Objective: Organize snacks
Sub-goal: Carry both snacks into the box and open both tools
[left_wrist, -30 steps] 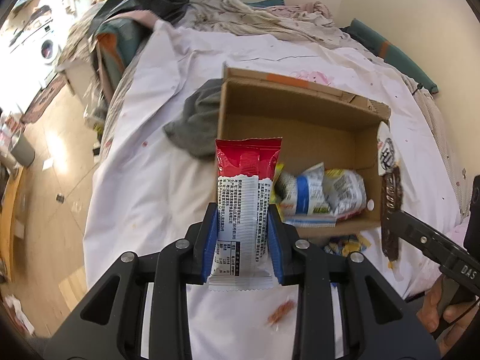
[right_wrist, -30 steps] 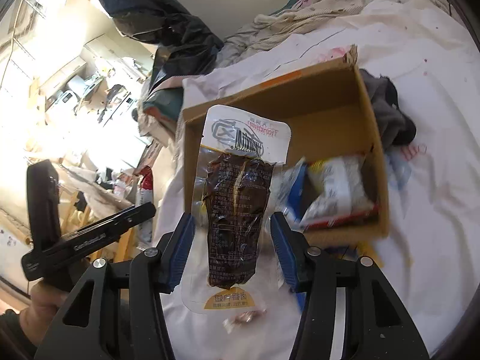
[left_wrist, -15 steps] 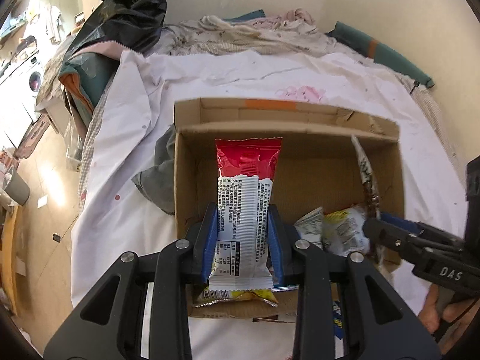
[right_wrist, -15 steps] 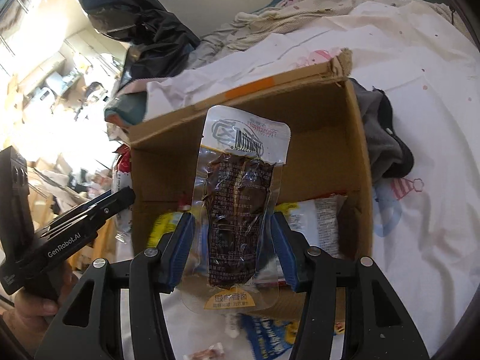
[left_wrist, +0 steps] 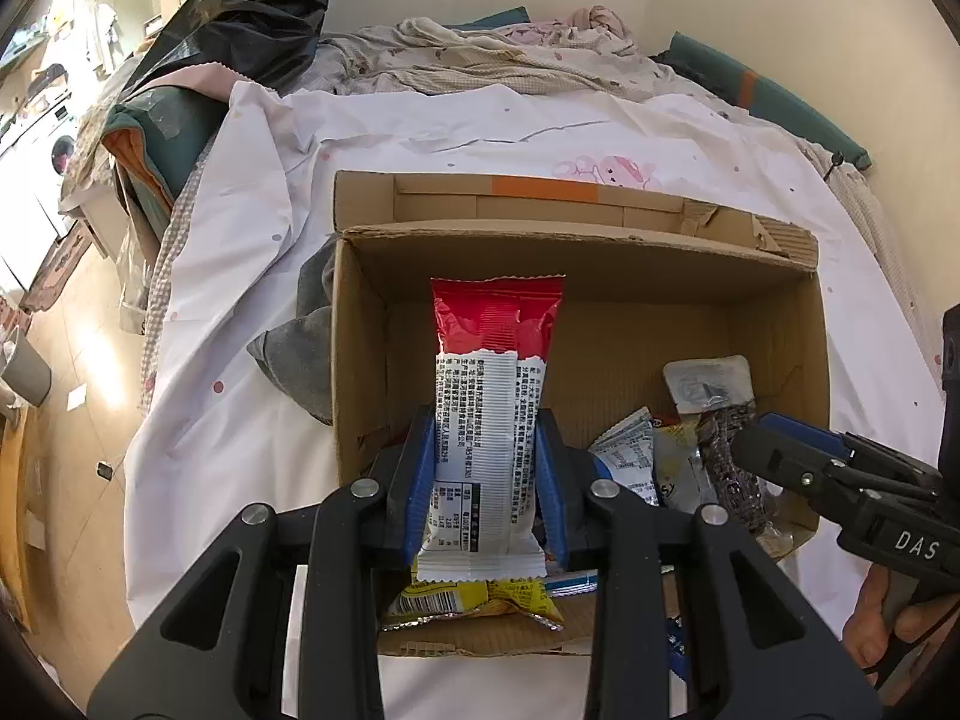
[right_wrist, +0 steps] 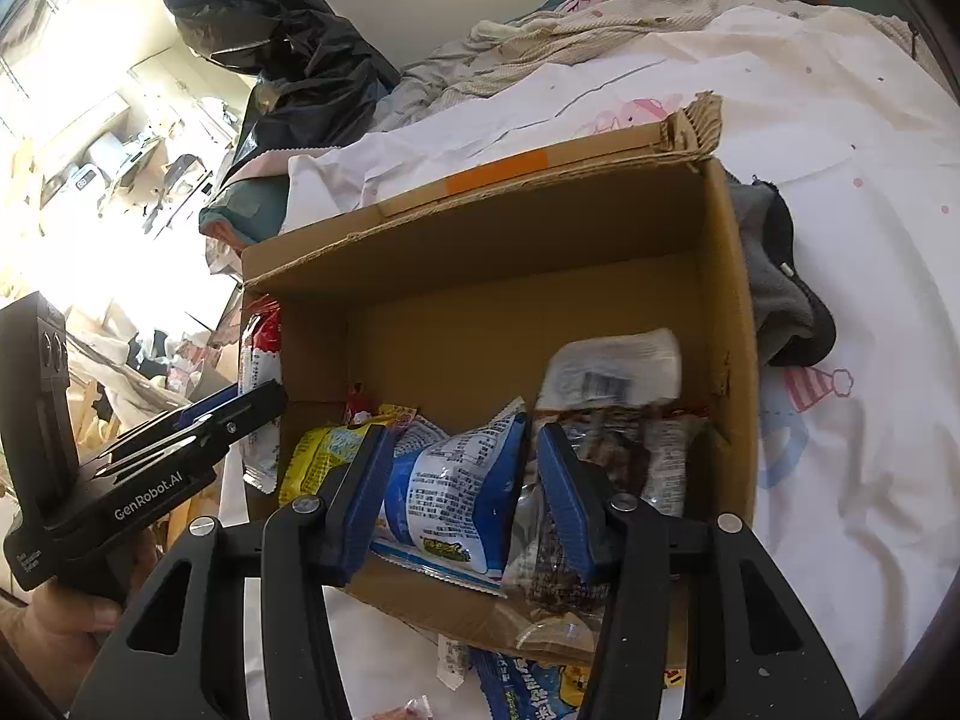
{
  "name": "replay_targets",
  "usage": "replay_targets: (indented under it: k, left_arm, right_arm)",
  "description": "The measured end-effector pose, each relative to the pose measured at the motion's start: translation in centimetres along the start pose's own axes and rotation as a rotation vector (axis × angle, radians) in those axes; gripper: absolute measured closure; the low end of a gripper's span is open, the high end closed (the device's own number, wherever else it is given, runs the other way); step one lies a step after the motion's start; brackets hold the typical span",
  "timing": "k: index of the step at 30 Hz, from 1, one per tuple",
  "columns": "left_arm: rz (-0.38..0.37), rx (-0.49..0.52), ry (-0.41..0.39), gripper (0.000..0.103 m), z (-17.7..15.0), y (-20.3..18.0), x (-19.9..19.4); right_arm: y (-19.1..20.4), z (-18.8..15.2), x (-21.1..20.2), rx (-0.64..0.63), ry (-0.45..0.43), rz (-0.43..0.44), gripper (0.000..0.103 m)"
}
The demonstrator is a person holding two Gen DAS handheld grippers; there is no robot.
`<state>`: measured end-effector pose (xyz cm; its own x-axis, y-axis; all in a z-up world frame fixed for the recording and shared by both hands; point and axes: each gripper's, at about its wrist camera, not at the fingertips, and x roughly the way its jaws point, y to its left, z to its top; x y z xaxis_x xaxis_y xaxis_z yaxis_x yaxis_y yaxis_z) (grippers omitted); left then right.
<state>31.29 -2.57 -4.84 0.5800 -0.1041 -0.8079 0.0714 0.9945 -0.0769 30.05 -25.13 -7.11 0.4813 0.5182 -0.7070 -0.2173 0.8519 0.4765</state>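
My left gripper (left_wrist: 485, 468) is shut on a red and white snack packet (left_wrist: 489, 414) and holds it over the open cardboard box (left_wrist: 360, 372). My right gripper (right_wrist: 459, 480) is open over the box (right_wrist: 729, 324). The clear packet of dark snack (right_wrist: 624, 456) lies loose in the box, leaning across the right finger. A blue and white packet (right_wrist: 462, 486) and a yellow packet (right_wrist: 324, 450) lie in the box under the jaws. The right gripper also shows in the left wrist view (left_wrist: 780, 456), next to the dark snack packet (left_wrist: 717, 420).
The box sits on a white bedsheet (left_wrist: 252, 276). A grey cloth (left_wrist: 300, 354) lies against the box's side. Blue snack packets (right_wrist: 528, 678) lie on the sheet by the near wall. Crumpled bedding (left_wrist: 492, 54) and a black bag (left_wrist: 252, 6) are beyond.
My right gripper opened and let the dark snack packet drop into the box. Both grippers moved closer over the box. The left still holds its packet.
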Motion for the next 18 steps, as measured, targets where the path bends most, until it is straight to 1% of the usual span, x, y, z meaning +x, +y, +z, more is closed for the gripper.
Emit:
replay_targets:
  k: [6,8,9,10,12,13,14,15,18]
  left_arm:
    - [-0.014,-0.001,0.009,0.075,-0.1,-0.3,0.3]
    - [-0.027,-0.004,0.011,0.075,0.0,-0.4,0.3]
    - [-0.029,-0.003,0.011,0.073,0.0,-0.4,0.3]
    - [-0.031,-0.002,0.011,0.069,0.0,-0.4,0.2]
    - [-0.036,-0.004,0.000,0.043,-0.1,-0.4,-0.1]
    - [-0.038,-0.003,-0.005,0.037,-0.2,-0.4,-0.3]
    - [-0.038,0.001,-0.009,0.027,-0.2,-0.5,-0.4]
    - [-0.038,0.000,-0.015,0.020,-0.3,-0.4,-0.6]
    - [-0.049,-0.015,-0.019,0.017,-0.6,-0.2,-1.0]
  right_arm:
    - [-0.7,0.1,0.3,0.045,0.011,0.028,0.048]
    - [-0.8,0.1,0.4,0.058,0.016,0.037,0.039]
    - [-0.8,0.2,0.3,0.064,0.012,0.036,0.028]
    - [-0.9,0.2,0.3,0.068,0.005,0.037,0.021]
    - [-0.8,0.2,0.1,0.066,-0.007,0.034,0.017]
    - [-0.7,0.2,0.0,0.064,-0.009,0.028,0.014]
    - [-0.7,0.2,0.0,0.064,-0.010,0.026,0.013]
    - [-0.7,0.2,0.0,0.066,-0.009,0.029,0.013]
    - [-0.6,0.2,0.0,0.068,-0.003,0.032,0.012]
